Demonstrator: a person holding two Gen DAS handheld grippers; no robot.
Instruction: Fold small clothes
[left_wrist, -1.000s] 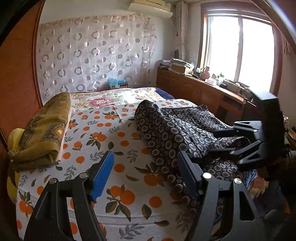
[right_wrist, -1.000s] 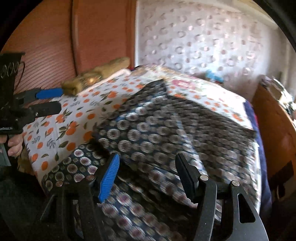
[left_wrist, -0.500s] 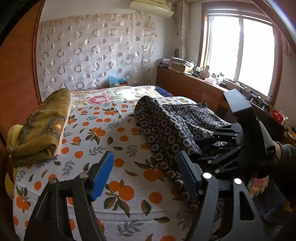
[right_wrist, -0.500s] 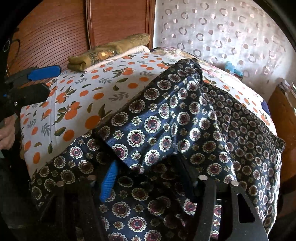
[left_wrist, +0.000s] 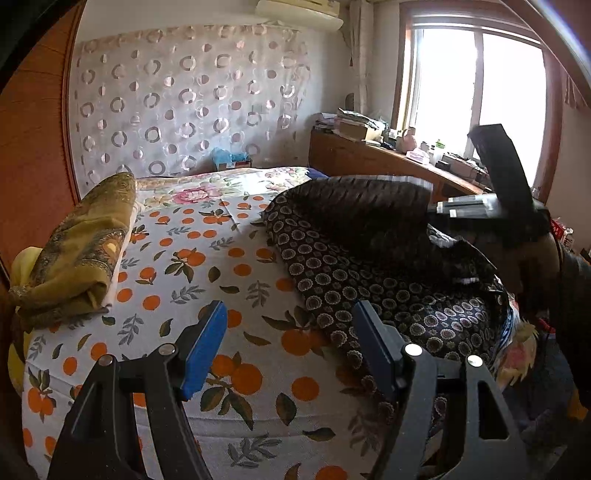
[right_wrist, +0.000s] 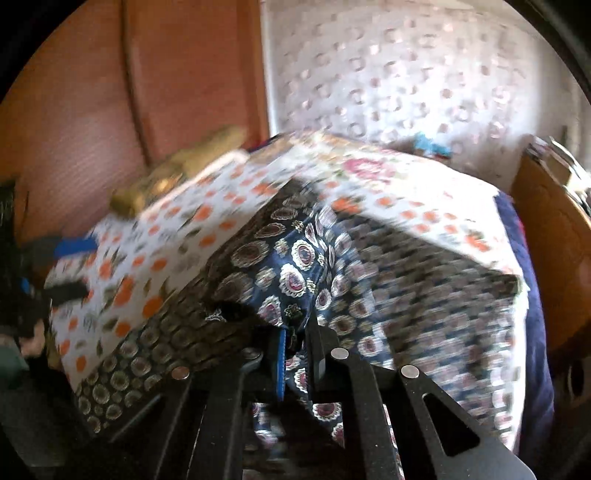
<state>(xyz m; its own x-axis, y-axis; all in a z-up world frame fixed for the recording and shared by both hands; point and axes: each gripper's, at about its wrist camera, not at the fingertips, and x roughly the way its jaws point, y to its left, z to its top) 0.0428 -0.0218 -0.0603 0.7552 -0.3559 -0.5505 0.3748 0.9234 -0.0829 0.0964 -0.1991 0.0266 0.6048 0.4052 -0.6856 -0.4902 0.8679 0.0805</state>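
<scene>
Pinching the navy garment (right_wrist: 295, 266), right claw (right_wrist: 295, 354) is clamped; folded olive cloth (left_wrist: 81, 251) nearby.

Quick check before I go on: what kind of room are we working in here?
A lived-in bedroom, most likely. The work surface is a bed under an orange-print sheet, a wall air conditioner hangs above a ring-patterned curtain, and a cluttered wooden counter runs below the window.

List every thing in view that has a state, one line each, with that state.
Left gripper: open, empty, above the bed.
Right gripper: shut on the patterned garment.
Patterned garment: unfolded, one edge lifted off the bed, the rest lying rumpled.
Olive cloth: folded, lying at the bed's edge.
Bedsheet: spread flat.
Window: bright; open or closed, cannot tell.
</scene>
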